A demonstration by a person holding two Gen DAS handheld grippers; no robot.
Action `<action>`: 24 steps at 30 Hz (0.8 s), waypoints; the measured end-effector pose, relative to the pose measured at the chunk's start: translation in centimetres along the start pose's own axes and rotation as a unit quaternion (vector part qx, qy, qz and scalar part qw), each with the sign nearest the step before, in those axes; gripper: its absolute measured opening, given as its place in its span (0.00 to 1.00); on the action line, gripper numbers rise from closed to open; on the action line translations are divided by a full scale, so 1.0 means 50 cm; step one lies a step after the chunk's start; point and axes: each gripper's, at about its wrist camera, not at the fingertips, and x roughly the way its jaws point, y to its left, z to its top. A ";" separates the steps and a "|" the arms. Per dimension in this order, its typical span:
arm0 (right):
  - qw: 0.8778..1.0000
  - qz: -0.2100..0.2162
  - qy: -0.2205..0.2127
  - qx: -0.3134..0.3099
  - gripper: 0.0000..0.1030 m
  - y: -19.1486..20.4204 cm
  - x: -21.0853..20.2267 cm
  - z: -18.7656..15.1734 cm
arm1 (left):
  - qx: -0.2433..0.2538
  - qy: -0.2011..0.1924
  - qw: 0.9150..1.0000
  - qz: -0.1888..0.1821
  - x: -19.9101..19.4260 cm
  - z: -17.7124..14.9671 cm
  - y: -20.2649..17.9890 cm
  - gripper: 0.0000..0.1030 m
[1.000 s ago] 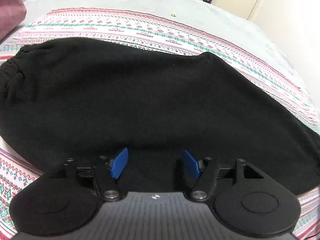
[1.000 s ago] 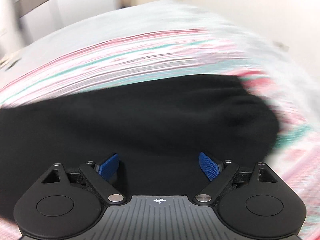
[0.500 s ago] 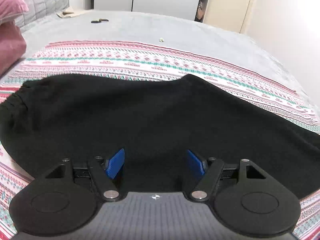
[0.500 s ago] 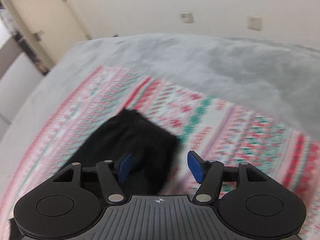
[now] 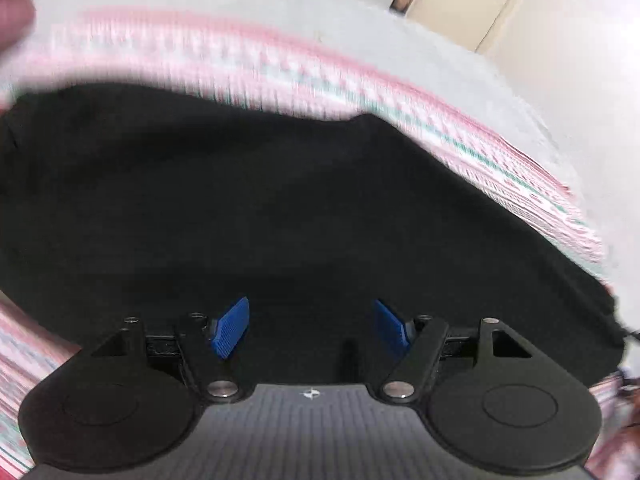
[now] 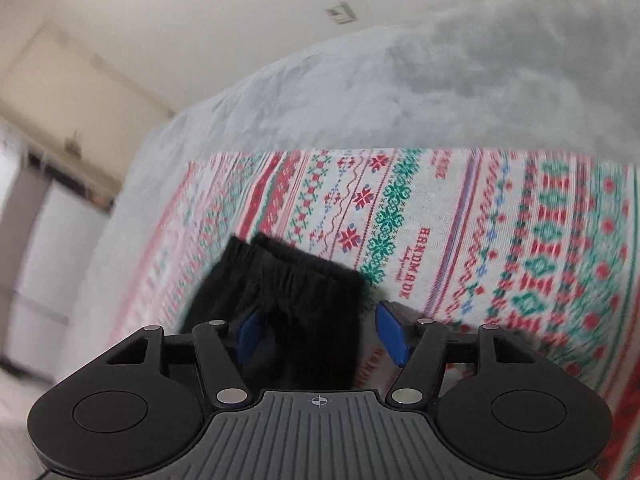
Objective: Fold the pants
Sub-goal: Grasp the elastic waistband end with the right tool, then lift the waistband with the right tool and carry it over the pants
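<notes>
The left gripper (image 5: 310, 328) hangs over black pants (image 5: 280, 208), its blue pads (image 5: 231, 327) set wide apart and tilted down at the cloth, with nothing pinched between them. The pants fill most of this blurred view, a broad dark sheet spread flat across a patterned blanket (image 5: 280, 68) of pink, white and green bands. Beyond the blanket lies a pale grey bedcover (image 5: 400, 36), then a cream door (image 5: 472, 0) and wall at the upper right.

The right gripper (image 6: 318, 334) sits at the cuff end of the pants (image 6: 288, 292) — two gathered leg ends lying one on the other, both reaching in between its fingers. Its jaws stand partly open. The left pad (image 6: 248, 334) lies against or just beside the black cloth; which one cannot be told, since dark fabric hides the edge. The right pad (image 6: 392, 334) stands clear of the cuffs, with a strip of blanket showing in the gap, so the fabric is not clamped.

Around the cuffs the blanket (image 6: 460, 232) shows red snowflakes, green diamonds and a band of red lettering. Past its far edge the grey bedcover (image 6: 400, 92) rises — and behind that a cream wall (image 6: 200, 20) carrying two small plates (image 6: 342, 13). At the far left stands a white cabinet (image 6: 48, 260), badly blurred.
</notes>
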 end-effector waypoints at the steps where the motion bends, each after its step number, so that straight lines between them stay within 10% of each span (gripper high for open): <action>1: 1.000 0.014 0.002 0.027 0.61 -0.011 0.004 0.002 | -0.012 0.012 1.000 -0.008 0.010 -0.001 0.006 0.89; 9: 1.000 -0.017 -0.010 -0.008 0.26 0.024 0.013 -0.011 | -0.007 0.005 1.000 -0.004 0.010 -0.008 -0.004 0.90; 24: 0.996 -0.046 -0.061 -0.051 0.22 0.079 -0.011 -0.050 | 0.036 -0.015 0.998 0.039 0.008 -0.024 -0.030 0.94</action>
